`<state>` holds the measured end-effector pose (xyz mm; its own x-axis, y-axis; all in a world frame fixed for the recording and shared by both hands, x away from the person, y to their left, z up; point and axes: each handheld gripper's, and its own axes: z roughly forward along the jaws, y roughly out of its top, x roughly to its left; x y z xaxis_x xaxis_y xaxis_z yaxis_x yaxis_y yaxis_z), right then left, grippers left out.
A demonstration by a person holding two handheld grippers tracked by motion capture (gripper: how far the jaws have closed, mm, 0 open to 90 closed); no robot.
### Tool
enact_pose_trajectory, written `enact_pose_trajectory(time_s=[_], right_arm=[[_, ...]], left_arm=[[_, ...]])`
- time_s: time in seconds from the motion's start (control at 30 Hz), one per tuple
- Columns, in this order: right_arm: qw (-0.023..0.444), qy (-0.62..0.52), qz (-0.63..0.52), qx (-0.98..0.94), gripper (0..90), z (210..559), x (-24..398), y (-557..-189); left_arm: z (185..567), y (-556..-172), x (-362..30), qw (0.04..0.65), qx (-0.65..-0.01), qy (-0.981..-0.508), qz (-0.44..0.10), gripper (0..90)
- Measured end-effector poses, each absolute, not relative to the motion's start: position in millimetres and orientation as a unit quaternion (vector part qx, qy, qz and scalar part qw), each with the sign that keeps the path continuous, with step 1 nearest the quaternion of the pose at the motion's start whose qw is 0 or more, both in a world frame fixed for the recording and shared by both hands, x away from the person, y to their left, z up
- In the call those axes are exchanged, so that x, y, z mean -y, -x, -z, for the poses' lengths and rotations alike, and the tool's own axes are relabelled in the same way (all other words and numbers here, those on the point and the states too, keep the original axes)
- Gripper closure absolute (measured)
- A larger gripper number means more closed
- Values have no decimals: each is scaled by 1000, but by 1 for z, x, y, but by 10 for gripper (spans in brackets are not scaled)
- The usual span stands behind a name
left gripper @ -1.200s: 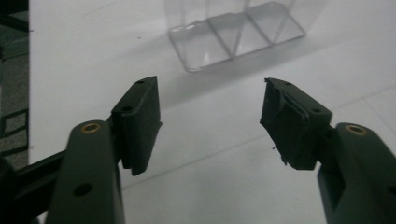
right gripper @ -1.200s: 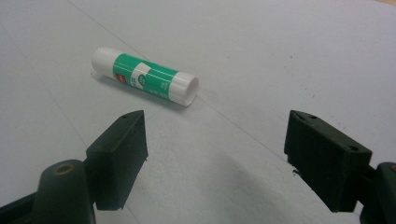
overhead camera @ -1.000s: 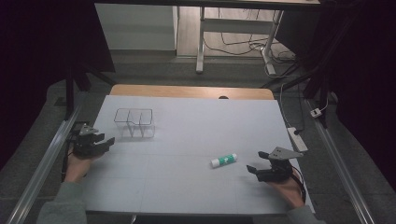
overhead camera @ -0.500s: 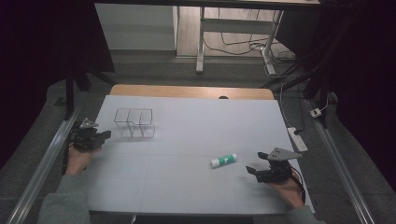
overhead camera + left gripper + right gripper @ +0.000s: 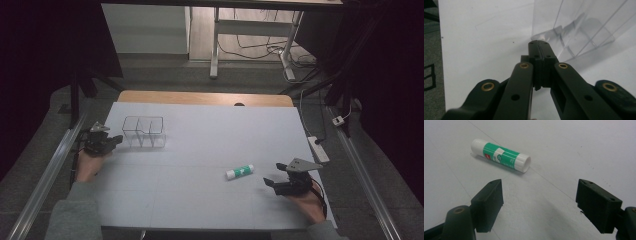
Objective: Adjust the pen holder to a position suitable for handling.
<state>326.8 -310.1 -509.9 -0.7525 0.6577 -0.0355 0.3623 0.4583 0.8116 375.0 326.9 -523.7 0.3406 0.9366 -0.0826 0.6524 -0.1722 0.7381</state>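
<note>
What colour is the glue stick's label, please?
Green with white print, on a white glue stick; clearest in the right gripper view.

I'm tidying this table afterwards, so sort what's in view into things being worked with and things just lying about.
In use:
- green-and-white cylindrical glue stick
- clear plastic divided organiser box
- left hand-held gripper, shut
- right hand-held gripper, open

Lying about:
- white power strip at the table edge
- loose cables on the floor
</note>
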Motion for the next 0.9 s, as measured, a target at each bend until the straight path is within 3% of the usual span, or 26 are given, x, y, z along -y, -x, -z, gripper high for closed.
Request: enact_pose_trajectory(time_s=[0.9], right_arm=[[174,-310,-419,-835,215,510,311,-327]], left_arm=[[532,-393,-324,374,-533,-737,-184,891]])
